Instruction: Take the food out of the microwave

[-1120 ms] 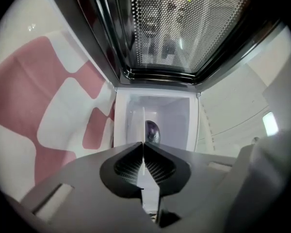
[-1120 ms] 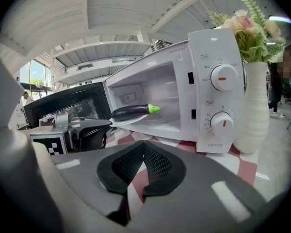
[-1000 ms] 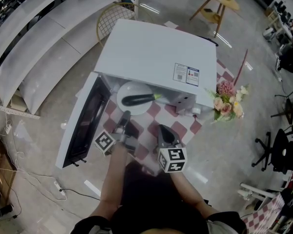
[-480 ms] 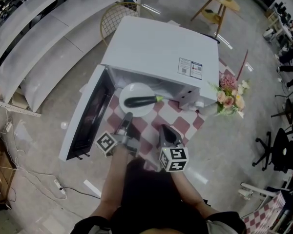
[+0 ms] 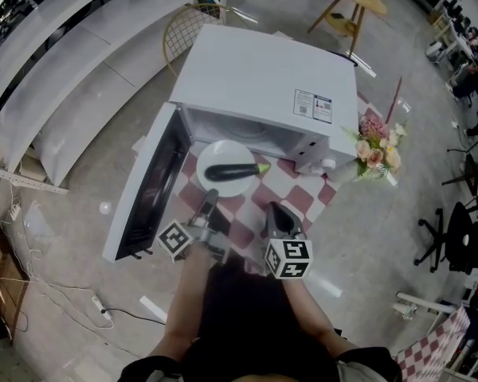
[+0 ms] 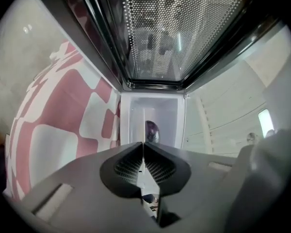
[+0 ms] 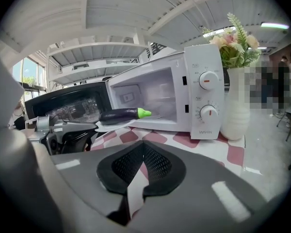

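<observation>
L gripper [image 5: 210,196] fingers clamp plate [image 5: 220,186] rim, eggplant [image 5: 233,170] aboard; R gripper [image 5: 272,210] fingers closed, empty. Best keep plate level, ease onto table [image 5: 301,204].

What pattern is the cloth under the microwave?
The cloth is red-and-white checked; the right gripper view shows it best.

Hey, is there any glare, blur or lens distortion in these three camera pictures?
Head view: sharp, edges bowed, glare streaks on the floor. Left gripper view: heavy fisheye, dark corners. Right gripper view: fisheye too, eggplant crisp, mosaic patch at right.
</observation>
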The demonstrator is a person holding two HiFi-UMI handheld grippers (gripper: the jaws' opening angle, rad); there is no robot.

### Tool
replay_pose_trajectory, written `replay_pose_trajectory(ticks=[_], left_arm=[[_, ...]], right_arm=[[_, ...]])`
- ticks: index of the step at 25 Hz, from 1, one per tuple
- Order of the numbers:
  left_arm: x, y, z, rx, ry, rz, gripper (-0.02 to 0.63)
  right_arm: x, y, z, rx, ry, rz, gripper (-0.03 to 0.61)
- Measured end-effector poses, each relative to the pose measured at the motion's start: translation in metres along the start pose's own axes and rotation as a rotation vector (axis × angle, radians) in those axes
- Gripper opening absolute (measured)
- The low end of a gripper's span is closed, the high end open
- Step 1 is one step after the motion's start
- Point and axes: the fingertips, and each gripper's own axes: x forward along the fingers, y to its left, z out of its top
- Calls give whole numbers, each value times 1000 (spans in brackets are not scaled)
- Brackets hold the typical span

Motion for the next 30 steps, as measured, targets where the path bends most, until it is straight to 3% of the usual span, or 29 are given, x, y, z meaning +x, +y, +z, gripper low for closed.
replay_pose_trajectory(ticks=[18,30], left_arm=[[-9,2,-18,-13,24,-10,20],[-31,-4,-37,-17,22,-25,20]], right_arm=[[-16,-12,-4,-6,-5,-26,2],[-29,-4,-11,-21,-17,13,1]])
